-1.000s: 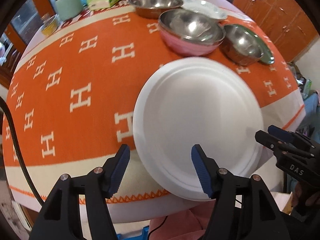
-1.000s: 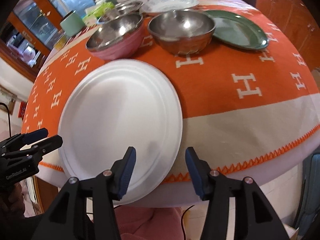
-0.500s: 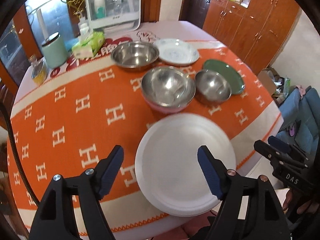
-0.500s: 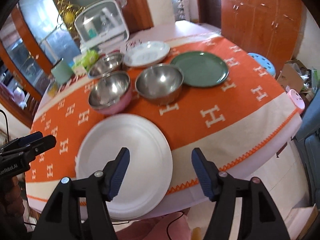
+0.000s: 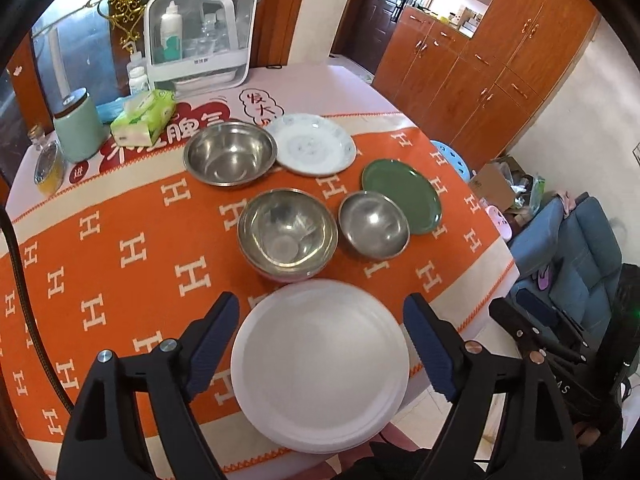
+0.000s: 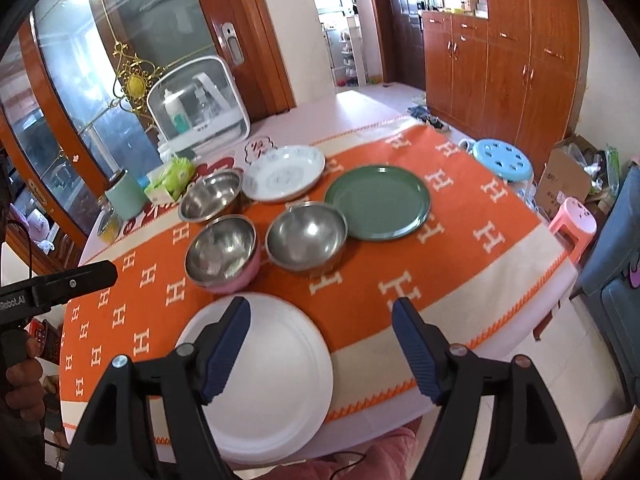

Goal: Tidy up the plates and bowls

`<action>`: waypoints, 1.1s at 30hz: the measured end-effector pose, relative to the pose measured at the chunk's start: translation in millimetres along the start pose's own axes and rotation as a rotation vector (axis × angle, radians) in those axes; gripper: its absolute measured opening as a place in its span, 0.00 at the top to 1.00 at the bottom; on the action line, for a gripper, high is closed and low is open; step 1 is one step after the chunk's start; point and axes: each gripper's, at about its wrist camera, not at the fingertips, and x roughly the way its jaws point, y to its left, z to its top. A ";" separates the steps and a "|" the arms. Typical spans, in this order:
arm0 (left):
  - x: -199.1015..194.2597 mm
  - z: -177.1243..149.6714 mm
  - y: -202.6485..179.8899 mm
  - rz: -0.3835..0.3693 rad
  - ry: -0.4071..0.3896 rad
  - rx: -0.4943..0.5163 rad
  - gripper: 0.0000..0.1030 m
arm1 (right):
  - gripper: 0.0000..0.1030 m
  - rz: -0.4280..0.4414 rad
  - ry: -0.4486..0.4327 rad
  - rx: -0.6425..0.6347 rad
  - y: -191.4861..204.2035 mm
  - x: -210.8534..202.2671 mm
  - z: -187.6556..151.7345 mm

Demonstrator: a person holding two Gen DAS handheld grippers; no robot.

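A large white plate (image 5: 320, 364) (image 6: 272, 384) lies at the near edge of the orange table, overhanging it slightly. Behind it sit a pink-sided steel bowl (image 5: 287, 234) (image 6: 222, 254), a smaller steel bowl (image 5: 374, 224) (image 6: 306, 236), a green plate (image 5: 402, 196) (image 6: 378, 202), a third steel bowl (image 5: 230, 154) (image 6: 211, 198) and a patterned white plate (image 5: 312, 144) (image 6: 284, 172). My left gripper (image 5: 322, 344) hovers high over the white plate, jaws opening, nothing between them. My right gripper (image 6: 322, 344) hangs above the plate's right side, jaws also opening and empty.
At the table's far side stand a mint canister (image 5: 78, 126), a tissue pack (image 5: 144, 116), a glass jar (image 5: 48, 166) and a white organiser box (image 5: 200, 36). Blue (image 6: 502, 160) and pink stools (image 6: 574, 218), a cardboard box and a blue sofa (image 5: 576, 256) stand to the right.
Both grippers have risen well above the white plate and tilted up, so the whole table shows. Both sets of jaws have spread wider. The plate stays on the table.
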 end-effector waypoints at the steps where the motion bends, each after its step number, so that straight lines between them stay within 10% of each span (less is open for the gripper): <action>1: -0.3 3.4 -2.5 0.011 -0.003 -0.005 0.20 | 0.27 0.007 -0.004 -0.007 -1.7 1.1 6.5; 33: 118.4 133.4 -26.6 0.168 -0.032 -0.368 0.20 | 0.23 0.299 -0.011 -0.314 -38.5 135.8 219.5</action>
